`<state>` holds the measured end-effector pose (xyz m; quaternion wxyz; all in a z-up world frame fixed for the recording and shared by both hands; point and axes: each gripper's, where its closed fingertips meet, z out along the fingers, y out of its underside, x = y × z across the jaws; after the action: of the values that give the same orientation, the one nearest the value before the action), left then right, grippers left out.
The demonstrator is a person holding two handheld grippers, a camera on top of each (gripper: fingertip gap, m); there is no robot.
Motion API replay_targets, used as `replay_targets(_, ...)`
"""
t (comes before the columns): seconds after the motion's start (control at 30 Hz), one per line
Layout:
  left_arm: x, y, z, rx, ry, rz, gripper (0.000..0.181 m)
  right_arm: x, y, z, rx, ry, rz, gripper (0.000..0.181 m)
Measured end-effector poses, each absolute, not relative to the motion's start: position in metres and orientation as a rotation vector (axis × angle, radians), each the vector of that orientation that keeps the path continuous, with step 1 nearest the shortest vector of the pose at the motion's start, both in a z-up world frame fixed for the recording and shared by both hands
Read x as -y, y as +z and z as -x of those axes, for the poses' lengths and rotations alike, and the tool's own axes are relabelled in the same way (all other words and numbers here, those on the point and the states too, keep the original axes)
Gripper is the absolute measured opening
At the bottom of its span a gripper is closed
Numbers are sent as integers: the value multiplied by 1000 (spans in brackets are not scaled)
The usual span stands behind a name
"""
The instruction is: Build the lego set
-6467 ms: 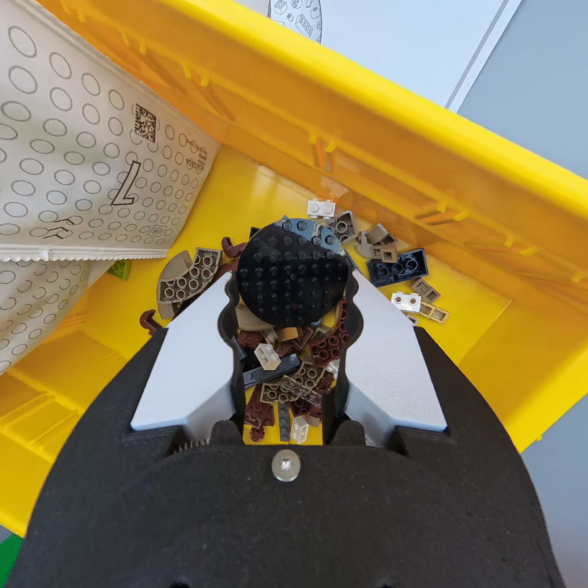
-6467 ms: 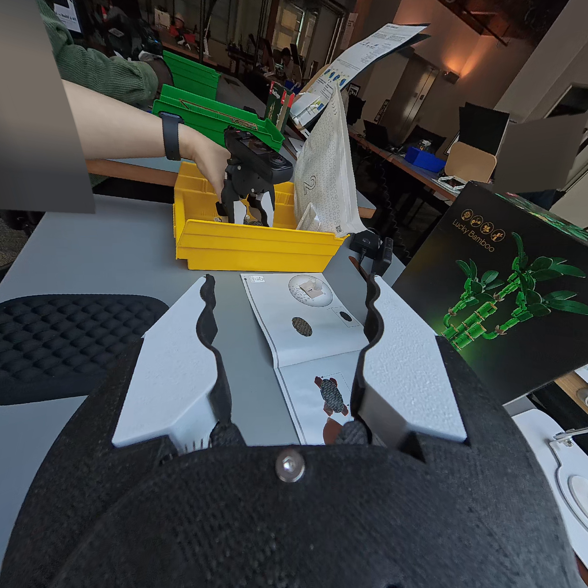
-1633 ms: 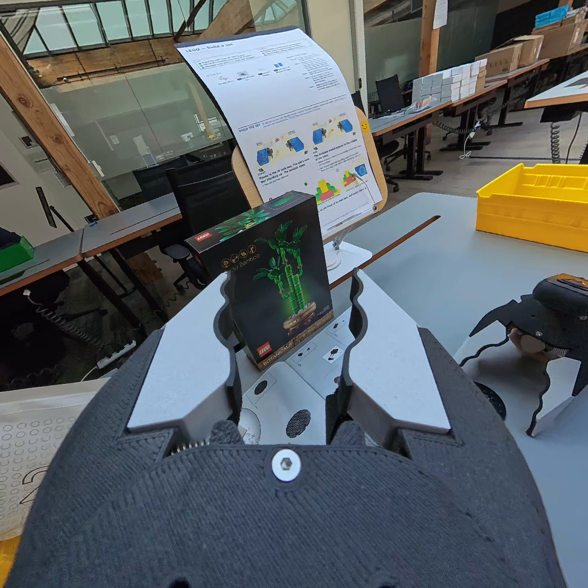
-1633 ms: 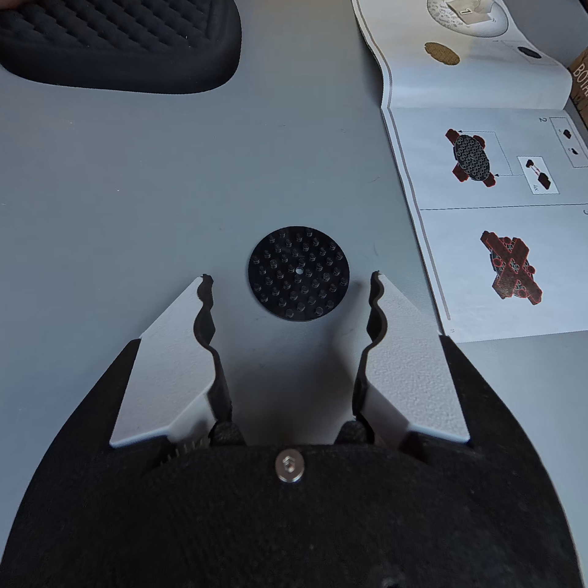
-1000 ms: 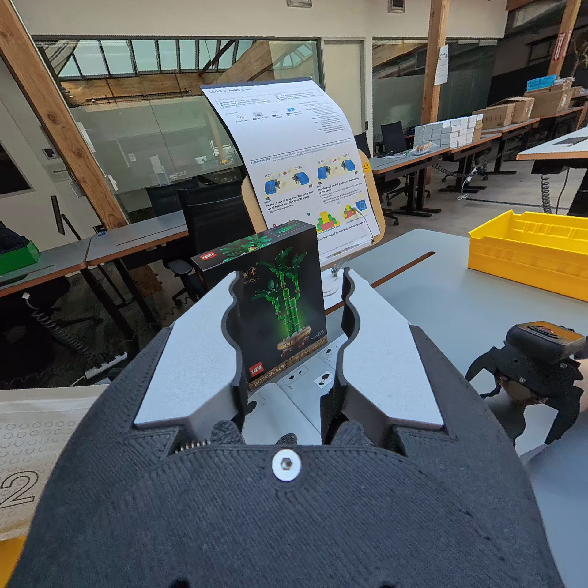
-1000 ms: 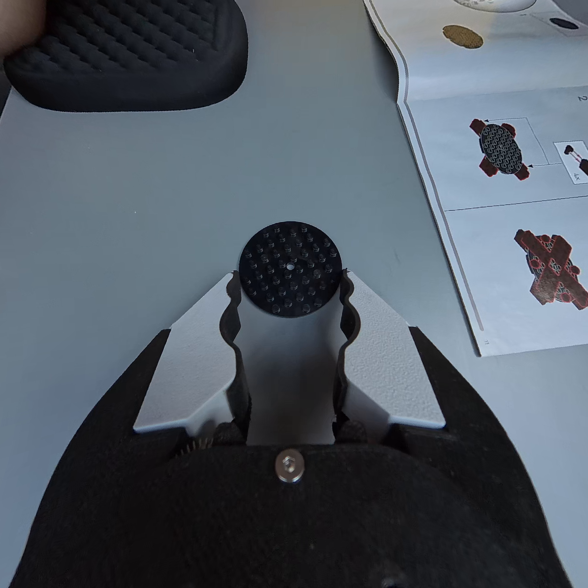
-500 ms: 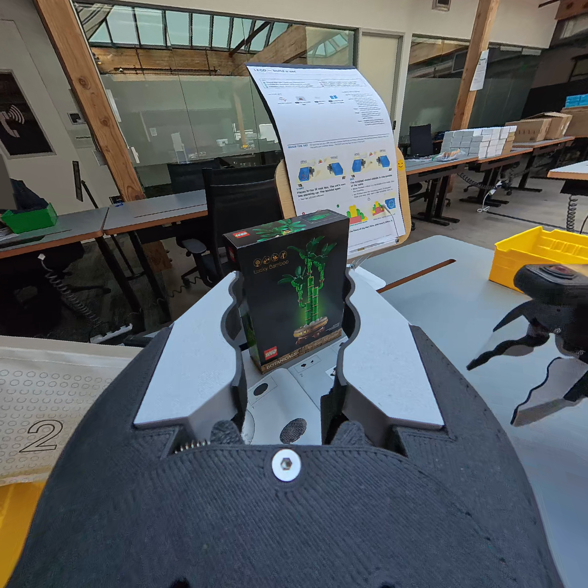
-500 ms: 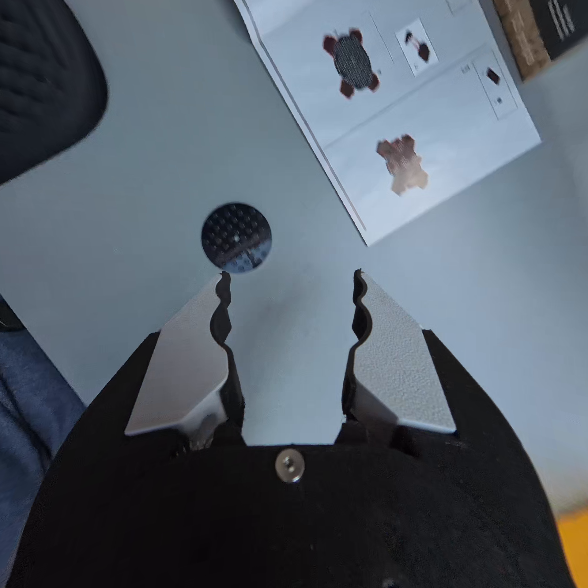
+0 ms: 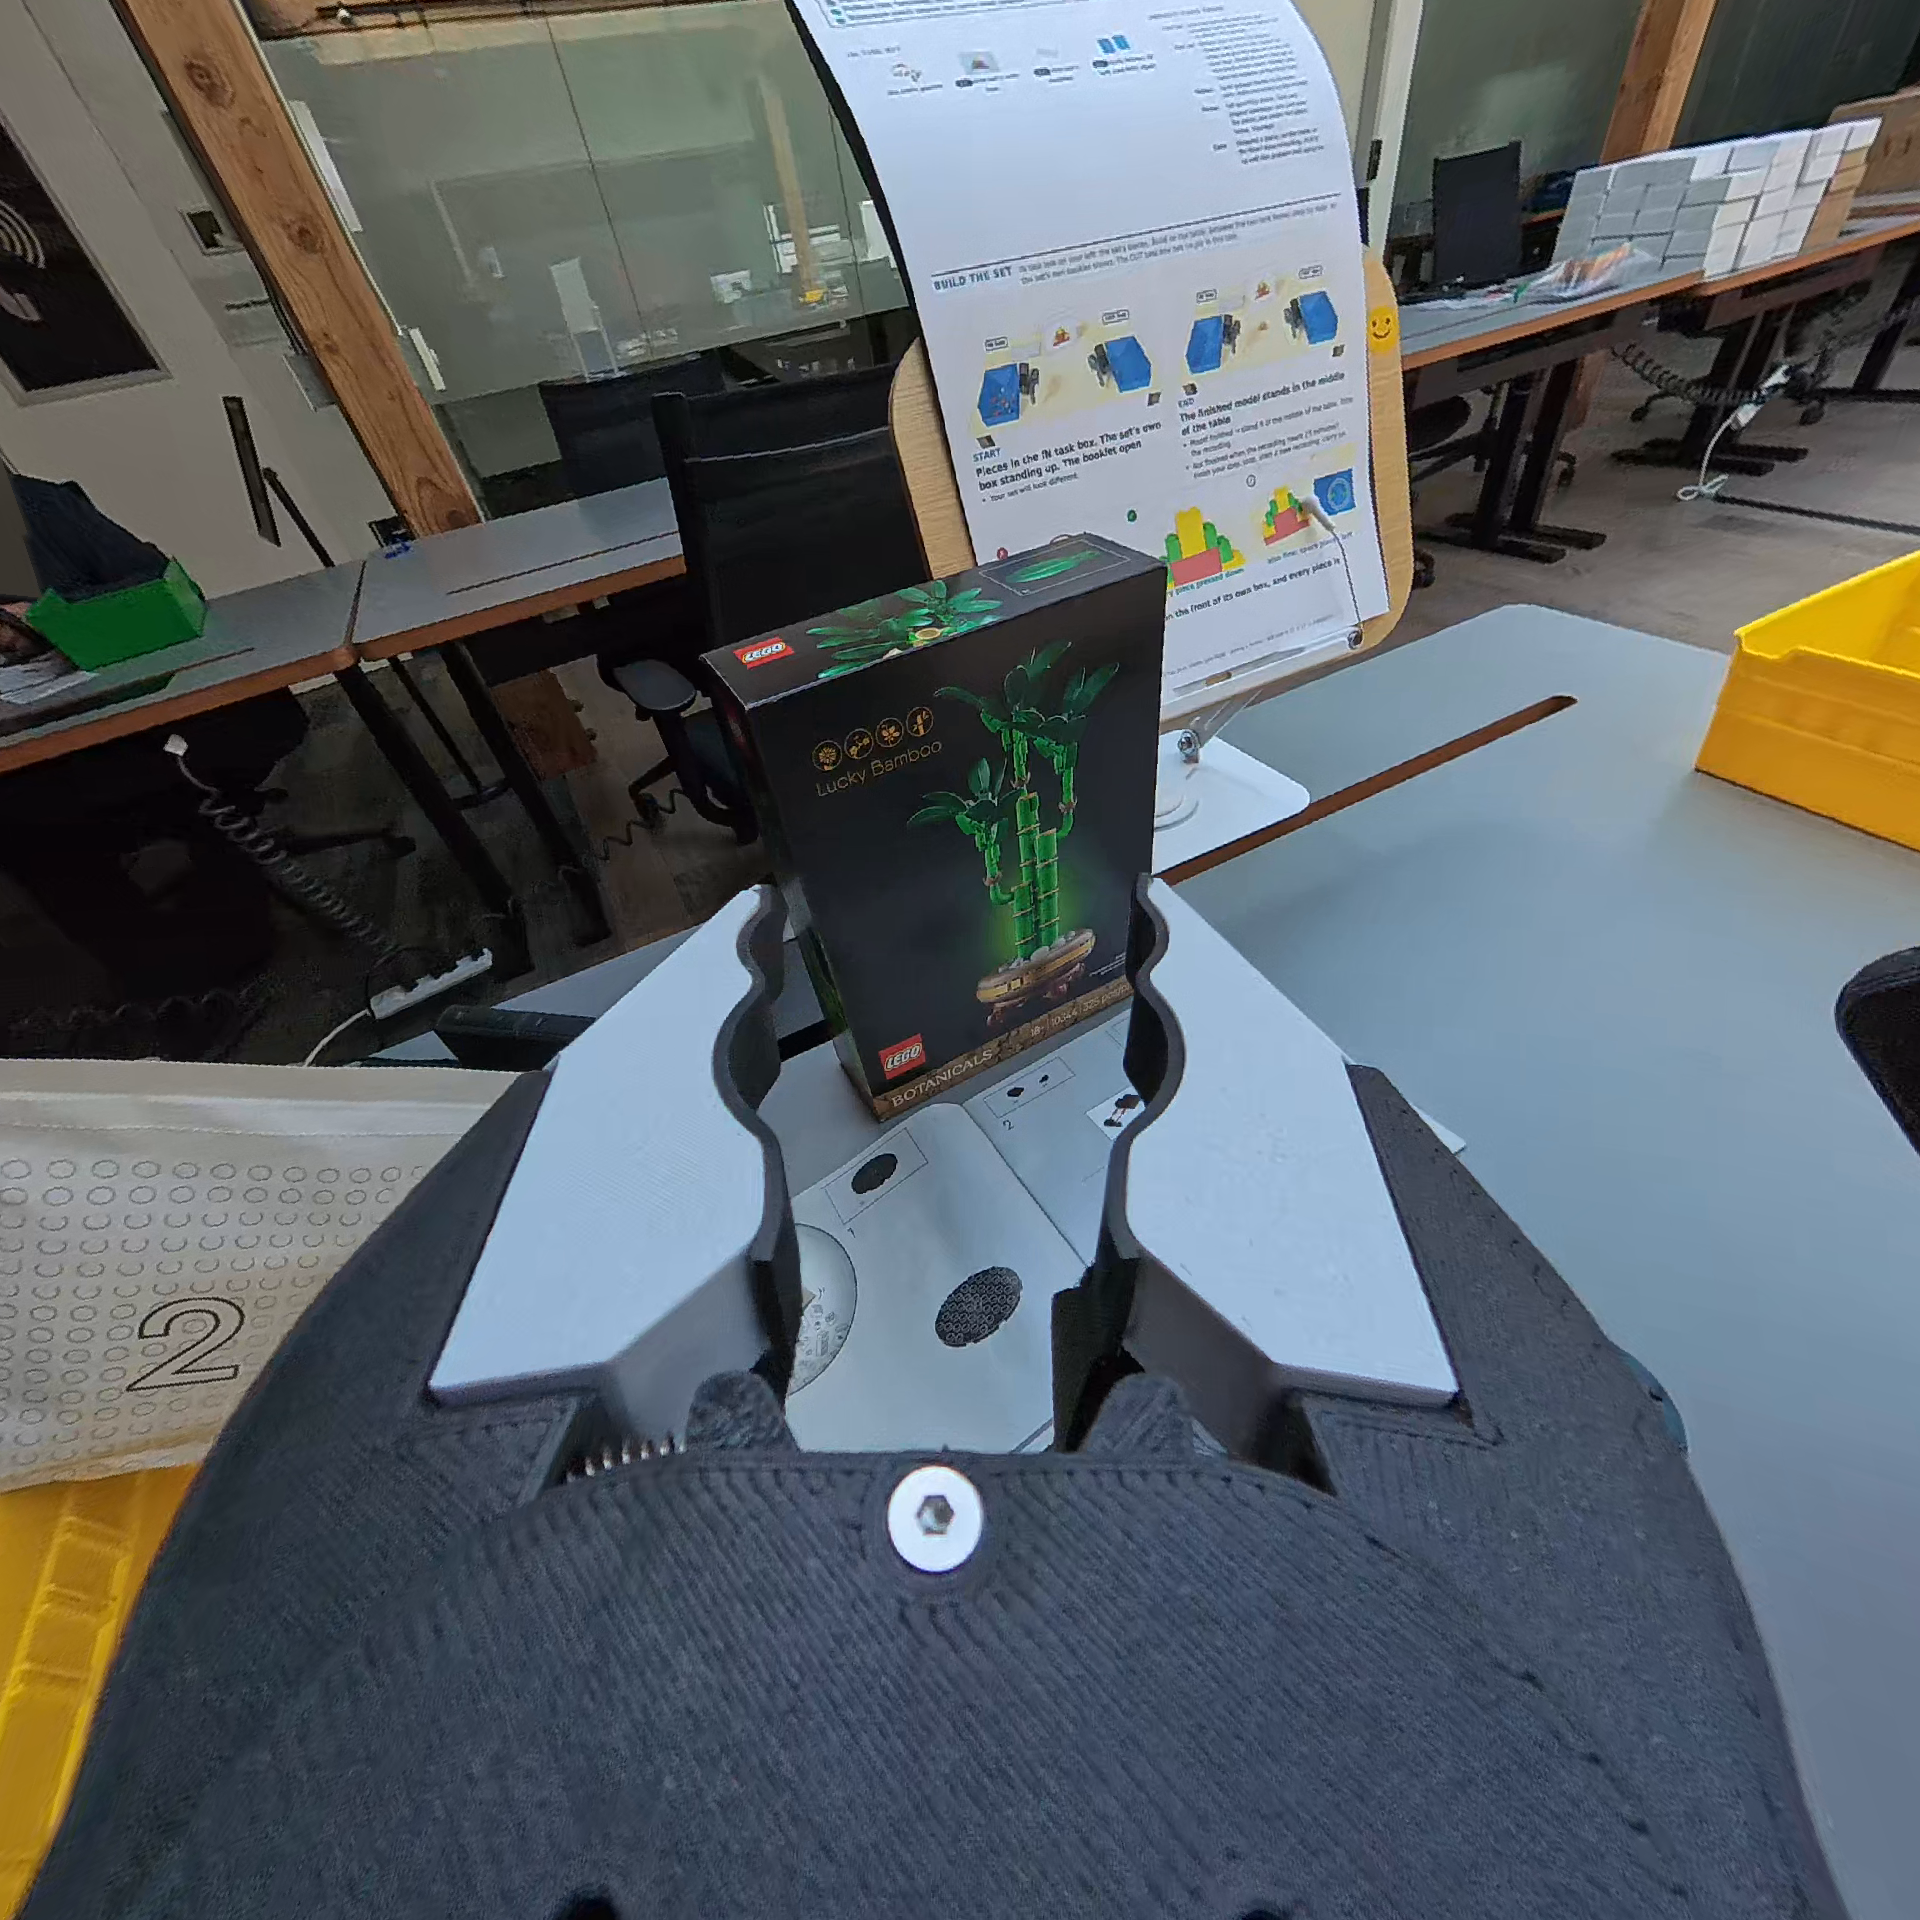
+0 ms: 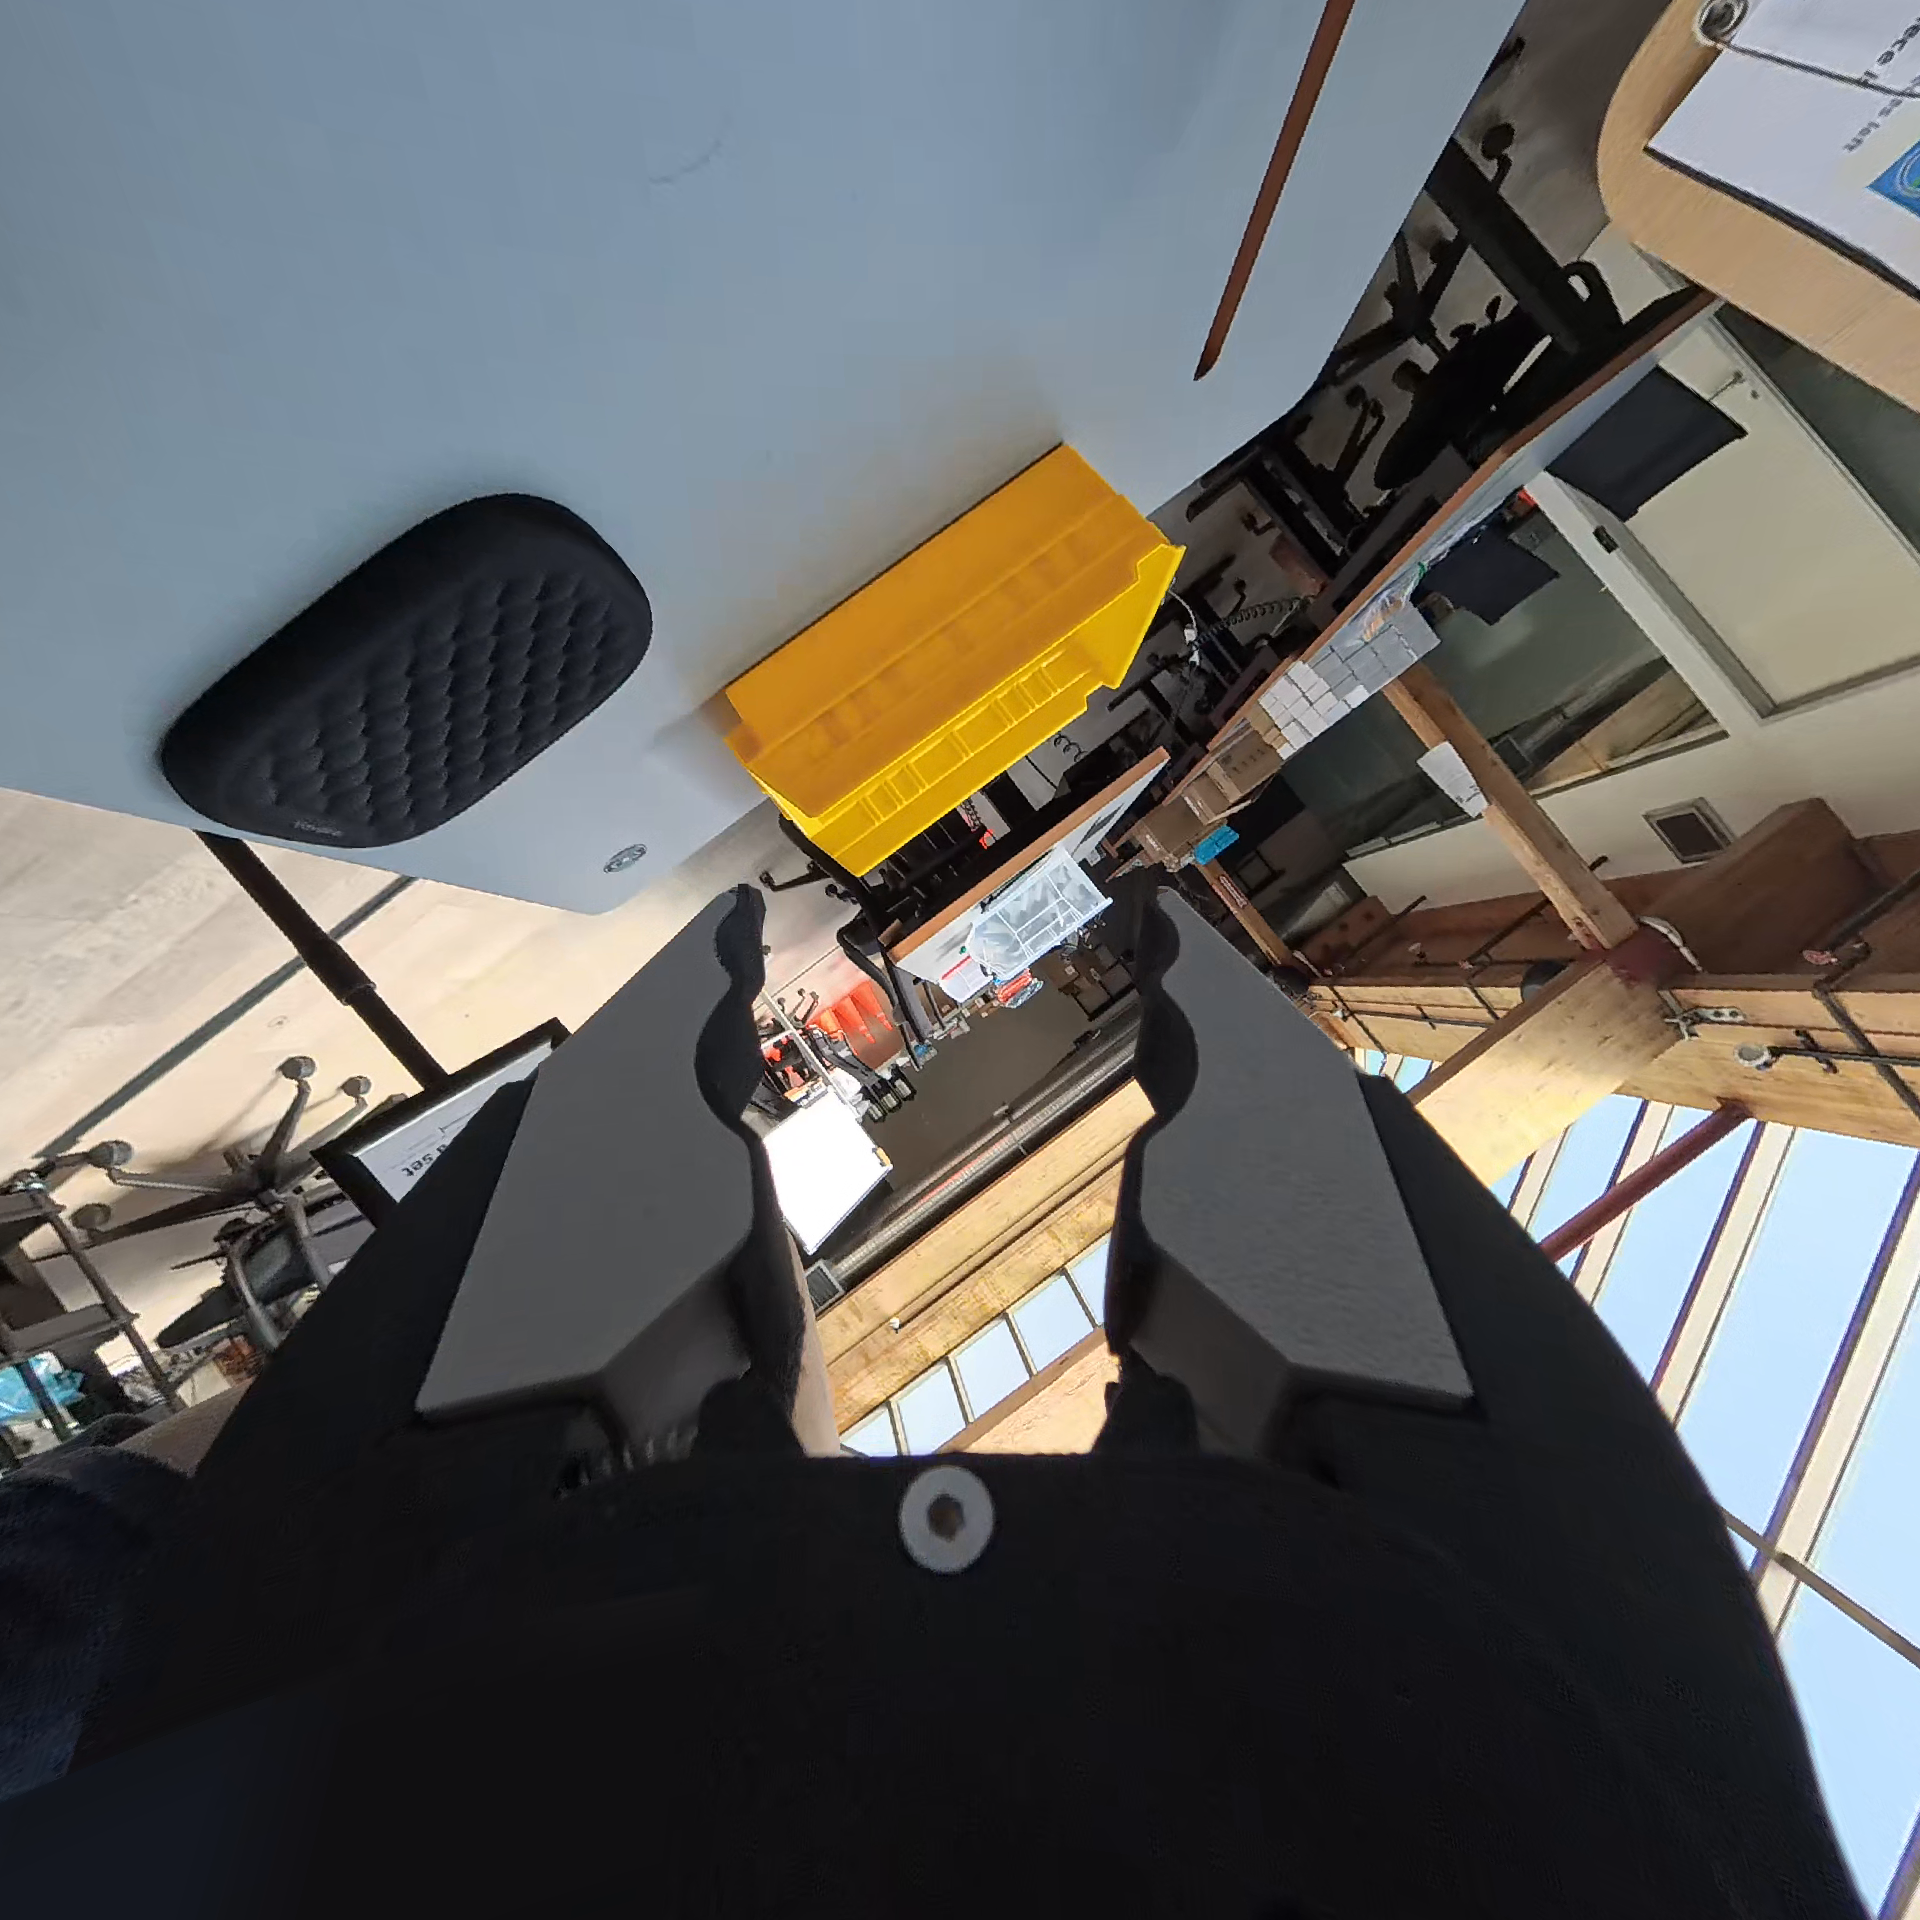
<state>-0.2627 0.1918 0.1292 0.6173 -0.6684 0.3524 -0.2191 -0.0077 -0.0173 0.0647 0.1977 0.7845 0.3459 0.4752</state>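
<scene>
My left gripper (image 9: 951, 904) is open and empty, held above the table and facing the set's dark box (image 9: 956, 810), which stands upright on the far edge of the open instruction booklet (image 9: 935, 1195). A white numbered parts bag (image 9: 156, 1247) lies at the left over a yellow bin (image 9: 62, 1610). My right gripper (image 10: 948, 909) is open and empty; its view is turned upside down, towards the table's (image 10: 727, 260) far end and the room. The black round plate is in neither view.
A black padded rest (image 10: 416, 675) and a second yellow bin (image 10: 935, 675) sit on the table; that bin also shows at the right of the left wrist view (image 9: 1829, 717). A printed sheet on a stand (image 9: 1132, 312) rises behind the box. A dark object (image 9: 1881, 1039) is cut off at the right edge. About 35 centimetres separates my left fingertips from my right.
My right gripper opened off the round plate, left it on the table and swung away until its view flipped over. My left gripper stayed open, facing the box.
</scene>
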Motion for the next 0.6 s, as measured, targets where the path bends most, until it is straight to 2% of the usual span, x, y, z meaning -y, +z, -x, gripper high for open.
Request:
replay_targets(0.43,-198,120,266,-809,-481,1585,66,32,58,-8,-917,1245,-2054,72)
replay_targets(0.6,-198,125,269,-789,-495,1572,68,26,40,-18,-932,1177,-2141,75)
